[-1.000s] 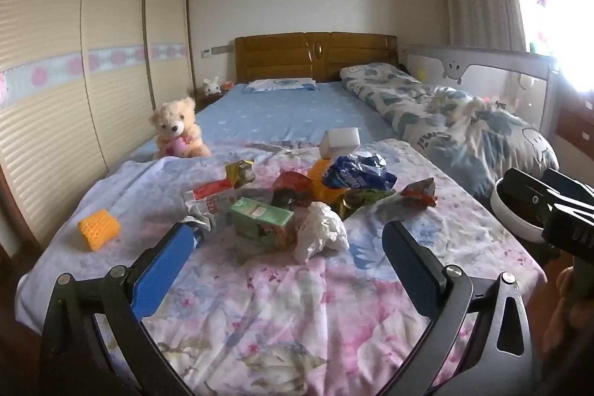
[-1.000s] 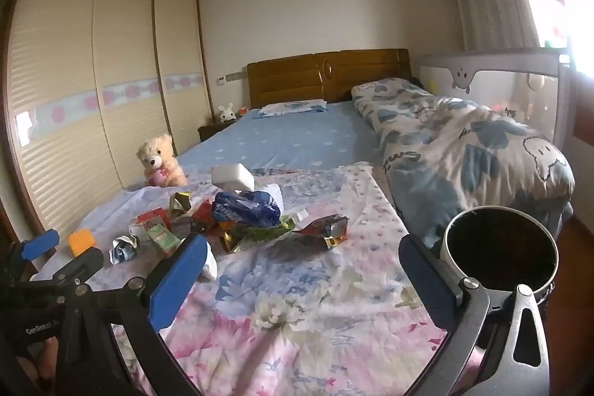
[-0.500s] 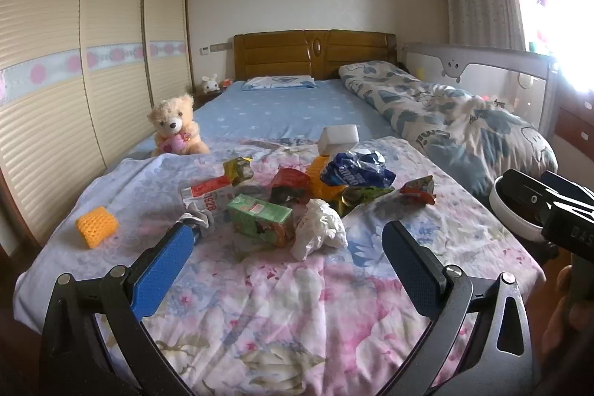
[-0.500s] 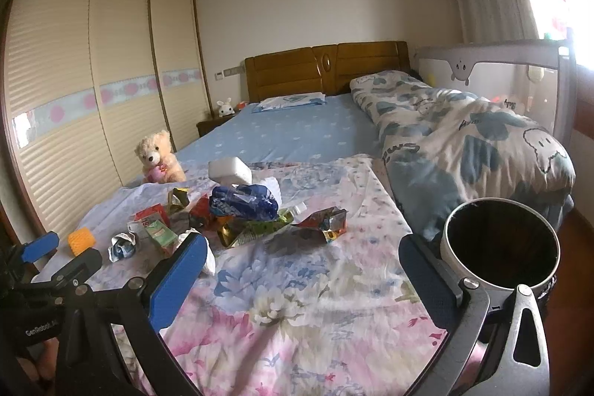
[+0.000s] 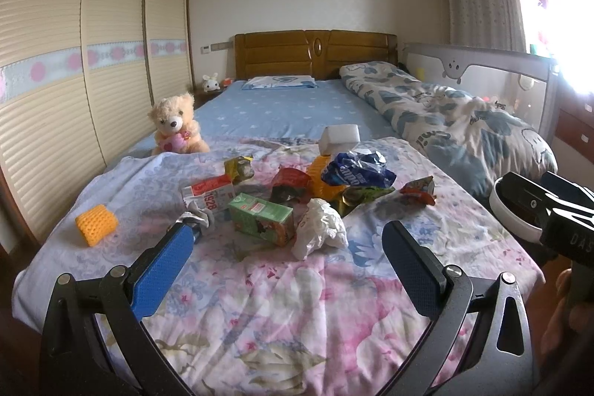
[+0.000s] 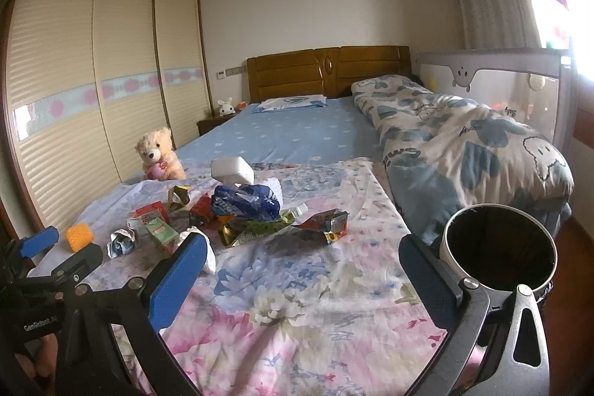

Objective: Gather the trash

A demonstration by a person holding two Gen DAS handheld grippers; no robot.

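A heap of trash lies on the floral sheet (image 5: 282, 314) at the foot of the bed: a green carton (image 5: 260, 223), a crumpled white tissue (image 5: 319, 234), a red-and-white carton (image 5: 209, 195), a blue wrapper (image 5: 356, 171) and a red wrapper (image 5: 417, 192). My left gripper (image 5: 287, 257) is open and empty, short of the tissue. My right gripper (image 6: 300, 270) is open and empty, nearer than the blue wrapper (image 6: 245, 203). A round bin (image 6: 499, 253) stands beside the bed at the right, its rim also in the left wrist view (image 5: 514, 221).
A teddy bear (image 5: 176, 125) sits at the bed's left edge. A yellow knitted block (image 5: 96, 224) lies at the left. A white block (image 5: 339, 138) lies behind the heap. A folded quilt (image 6: 464, 143) fills the bed's right side. Wardrobe doors (image 5: 74, 62) line the left wall.
Both views have shifted slightly, the heap sitting a little lower and the room tilting up. Both grippers stay open. Nothing on the bed has moved.
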